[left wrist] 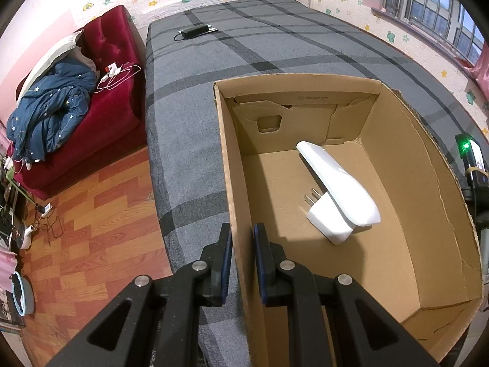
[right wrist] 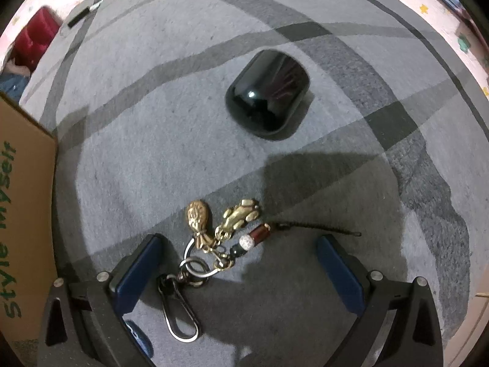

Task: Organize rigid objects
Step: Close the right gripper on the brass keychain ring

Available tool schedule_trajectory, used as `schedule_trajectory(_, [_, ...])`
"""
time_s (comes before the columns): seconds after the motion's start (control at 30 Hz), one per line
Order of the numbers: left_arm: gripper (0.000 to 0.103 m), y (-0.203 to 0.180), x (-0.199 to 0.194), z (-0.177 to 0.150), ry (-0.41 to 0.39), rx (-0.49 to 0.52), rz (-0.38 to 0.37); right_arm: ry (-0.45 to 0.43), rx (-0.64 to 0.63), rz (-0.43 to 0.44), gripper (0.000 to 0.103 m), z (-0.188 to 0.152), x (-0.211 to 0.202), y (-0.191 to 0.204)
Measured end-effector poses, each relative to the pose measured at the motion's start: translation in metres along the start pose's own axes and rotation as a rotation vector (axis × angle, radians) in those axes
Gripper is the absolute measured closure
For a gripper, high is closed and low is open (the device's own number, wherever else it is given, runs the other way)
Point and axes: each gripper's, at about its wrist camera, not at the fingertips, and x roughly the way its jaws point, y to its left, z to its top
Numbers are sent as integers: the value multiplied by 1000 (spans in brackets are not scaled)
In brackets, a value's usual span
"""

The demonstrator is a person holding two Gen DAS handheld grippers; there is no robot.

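Observation:
My left gripper (left wrist: 242,238) is shut on the left wall of an open cardboard box (left wrist: 235,183) that sits on the grey plaid bed. Inside the box lie a long white device (left wrist: 336,183) and a white plug adapter (left wrist: 328,221) under it. My right gripper (right wrist: 240,252) is open and low over the bed, its fingers either side of a keychain (right wrist: 214,238) with brass charms, beads, rings and a carabiner. A glossy black case (right wrist: 268,93) lies on the bed beyond the keychain. The box's outer side (right wrist: 24,208) shows at the left of the right wrist view.
A black charger (left wrist: 195,32) lies at the far end of the bed (left wrist: 189,122). A red sofa (left wrist: 101,70) with a blue quilt stands left of the bed. Wooden floor (left wrist: 91,229) with cables lies below. A device with a green light (left wrist: 467,153) stands right of the box.

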Motion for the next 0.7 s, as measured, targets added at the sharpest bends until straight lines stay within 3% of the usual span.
schedule_trajectory(0.3, [88,0,0,0,1,1,1,-34,24,-34,4,-1,-3,3])
schedule_trajectory(0.37, [88,0,0,0,1,3,3,-44,17,-40,15,-3,-6,5])
schedule_trajectory(0.4, [88,0,0,0,1,2,3,-53,14,-41,30,-3,-8,7])
schedule_trajectory(0.43, [88,0,0,0,1,3,3,-63,13,-43,55,-4,-12,8])
schedule_trajectory(0.5, [88,0,0,0,1,4,4,-67,16,-41,89,-3,-19,10])
schedule_trajectory(0.7, [88,-1,0,1,2,6,7,-78,-17,-69,90,-9,-27,21])
